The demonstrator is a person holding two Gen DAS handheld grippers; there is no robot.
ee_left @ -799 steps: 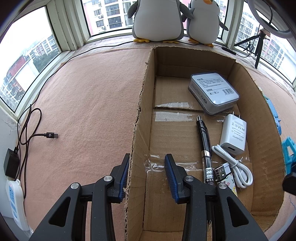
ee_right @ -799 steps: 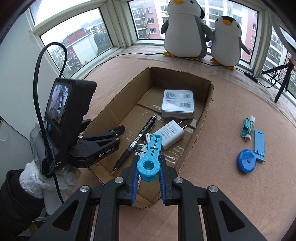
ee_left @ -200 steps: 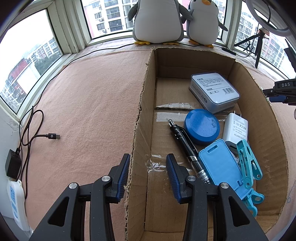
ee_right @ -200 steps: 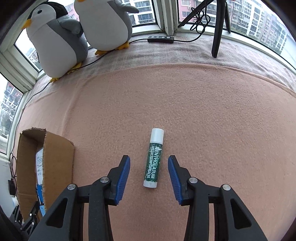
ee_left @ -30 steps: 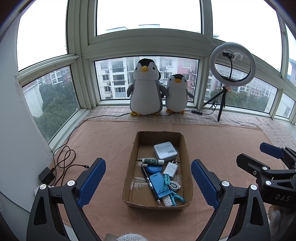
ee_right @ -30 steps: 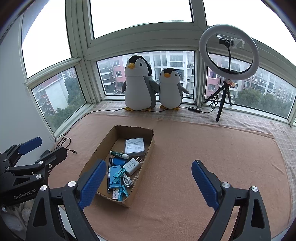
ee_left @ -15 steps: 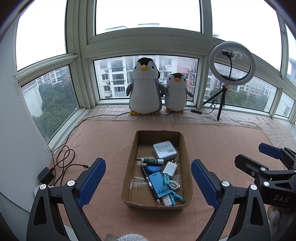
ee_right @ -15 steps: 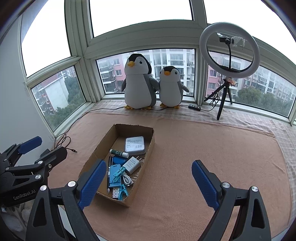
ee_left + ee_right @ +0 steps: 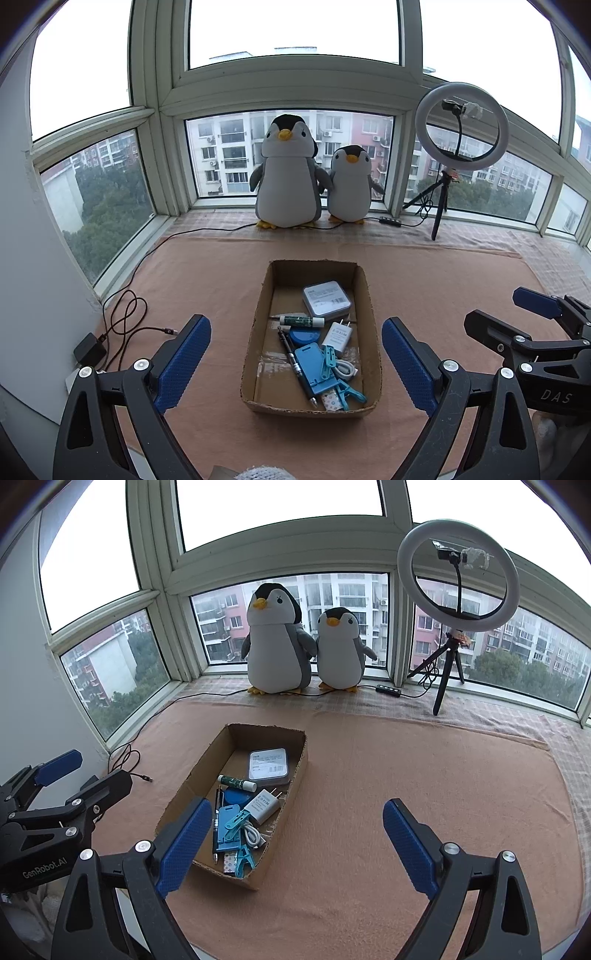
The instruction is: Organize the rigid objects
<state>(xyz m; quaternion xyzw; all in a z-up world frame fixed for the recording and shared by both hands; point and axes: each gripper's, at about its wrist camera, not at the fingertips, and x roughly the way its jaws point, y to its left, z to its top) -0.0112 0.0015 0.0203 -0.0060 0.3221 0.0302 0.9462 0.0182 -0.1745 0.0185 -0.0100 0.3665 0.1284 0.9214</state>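
Both grippers hang spread wide and empty above the pink blanket (image 9: 424, 280). The left gripper (image 9: 295, 354) frames the cardboard box (image 9: 373, 332) at frame centre, touching nothing; the right gripper (image 9: 295, 834) gapes over bare blanket, the box at its lower left. Inside the box lie a grey tin (image 9: 326, 299), lip balm (image 9: 301, 321), a pen (image 9: 295, 362), a white charger (image 9: 338, 336) and blue clips (image 9: 325, 363). Two plush penguins (image 9: 288, 177) and a ring light (image 9: 461, 125) stand along the window at the top.

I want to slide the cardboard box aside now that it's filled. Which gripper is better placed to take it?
Probably the left. In its own view the cardboard box sits centred between the open left gripper. In the right wrist view the box lies off to the left of the open right gripper. Both are empty.
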